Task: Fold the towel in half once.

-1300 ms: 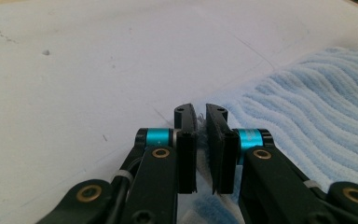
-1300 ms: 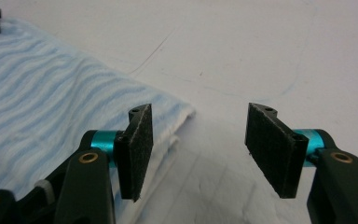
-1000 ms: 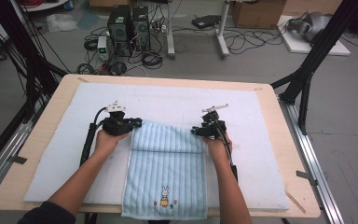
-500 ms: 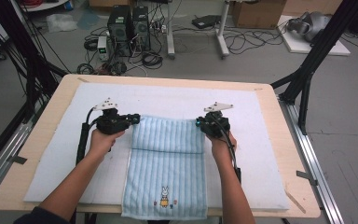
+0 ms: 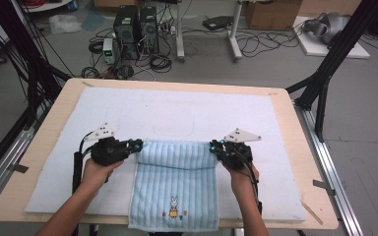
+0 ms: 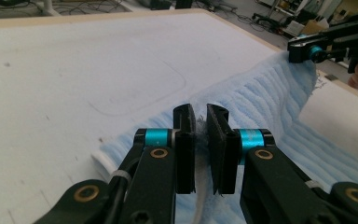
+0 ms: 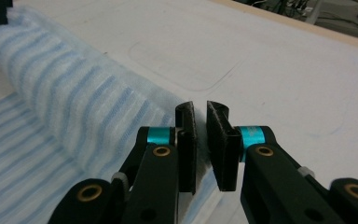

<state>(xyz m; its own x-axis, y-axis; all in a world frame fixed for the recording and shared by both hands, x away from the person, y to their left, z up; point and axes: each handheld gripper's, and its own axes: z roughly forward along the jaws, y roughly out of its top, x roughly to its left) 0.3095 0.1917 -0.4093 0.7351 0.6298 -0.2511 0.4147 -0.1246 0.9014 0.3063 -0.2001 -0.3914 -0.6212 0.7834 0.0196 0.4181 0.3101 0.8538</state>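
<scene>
A light blue striped towel [image 5: 174, 182] with a small bunny picture lies on the white mat [image 5: 177, 110], its near end hanging over the table's front edge. Its far edge is lifted and curled back toward the person. My left gripper [image 5: 137, 145] is shut on the towel's far left corner, and my right gripper [image 5: 212, 146] is shut on the far right corner. In the left gripper view, towel cloth [image 6: 270, 98] is pinched between the left gripper's [image 6: 201, 116] jaws, with the right gripper [image 6: 326, 44] farther off. In the right gripper view, the right gripper [image 7: 200, 114] grips the towel's [image 7: 74, 102] edge.
The mat covers most of the wooden table [image 5: 300, 162]. Black frame legs [image 5: 325, 83] stand at the table's right and left sides. Computer cases [image 5: 135, 24] and cables sit on the floor beyond the far edge.
Both hands have come toward the person, bringing the towel's far edge with them, so the fold now lies nearer and the raised edge sits a little higher.
</scene>
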